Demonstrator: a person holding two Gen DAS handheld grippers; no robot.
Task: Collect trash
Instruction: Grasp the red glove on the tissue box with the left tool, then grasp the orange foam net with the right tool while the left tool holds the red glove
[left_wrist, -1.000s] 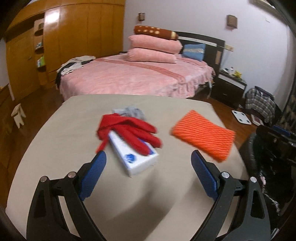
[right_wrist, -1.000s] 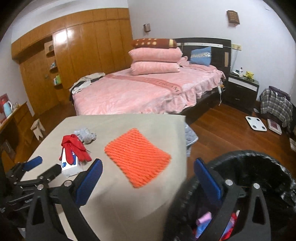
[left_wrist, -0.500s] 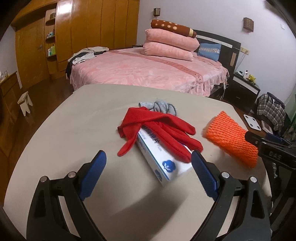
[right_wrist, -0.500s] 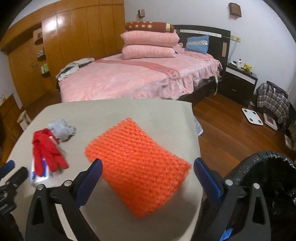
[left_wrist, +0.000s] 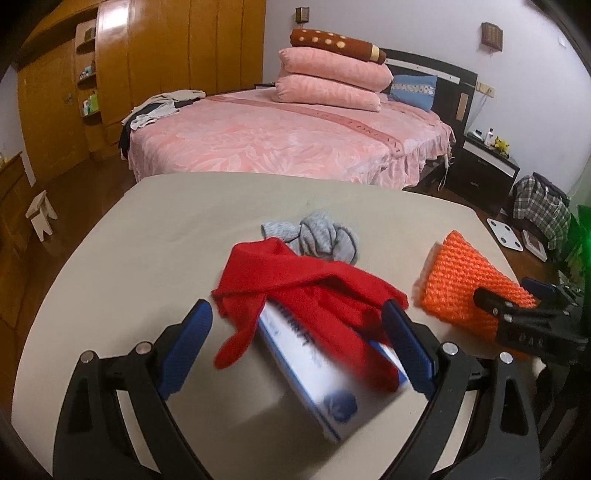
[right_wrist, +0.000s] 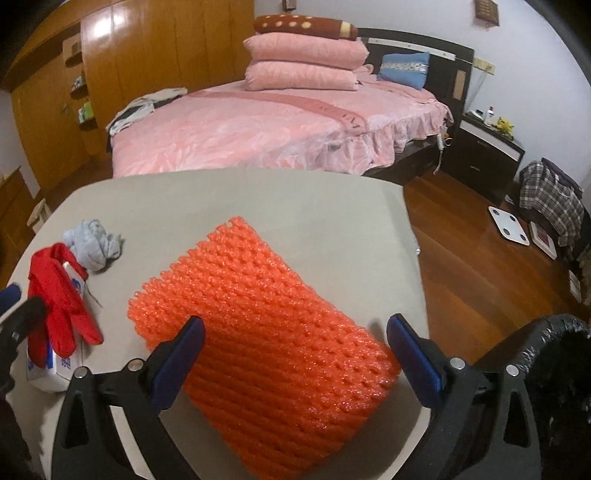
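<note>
Left wrist view: the left hand-held gripper (left_wrist: 297, 341) is spread wide, its blue-padded fingers on either side of a white rectangular carton with blue print (left_wrist: 325, 380) that lies on the beige desk (left_wrist: 140, 236); whether the pads touch it cannot be told. A red fabric glove (left_wrist: 306, 291) is draped over the far end of the carton, one finger trailing onto the desk. Just behind the glove sits a crumpled grey cloth (left_wrist: 317, 236). To the right lies an orange foam mesh sleeve (left_wrist: 465, 273), with the right hand-held gripper's dark finger over its near corner. Right wrist view: the right hand-held gripper (right_wrist: 295, 356) is released, fingers wide on both sides of the near half of the orange foam mesh sleeve (right_wrist: 266, 325), which lies flat at an angle on the desk (right_wrist: 295, 199). The glove (right_wrist: 55, 295), carton (right_wrist: 55, 365) and grey cloth (right_wrist: 92, 247) lie at the left edge. A bin lined with a black plastic bag (right_wrist: 554, 373) stands by the desk's right corner, beyond a pink bed (right_wrist: 258, 125).
</note>
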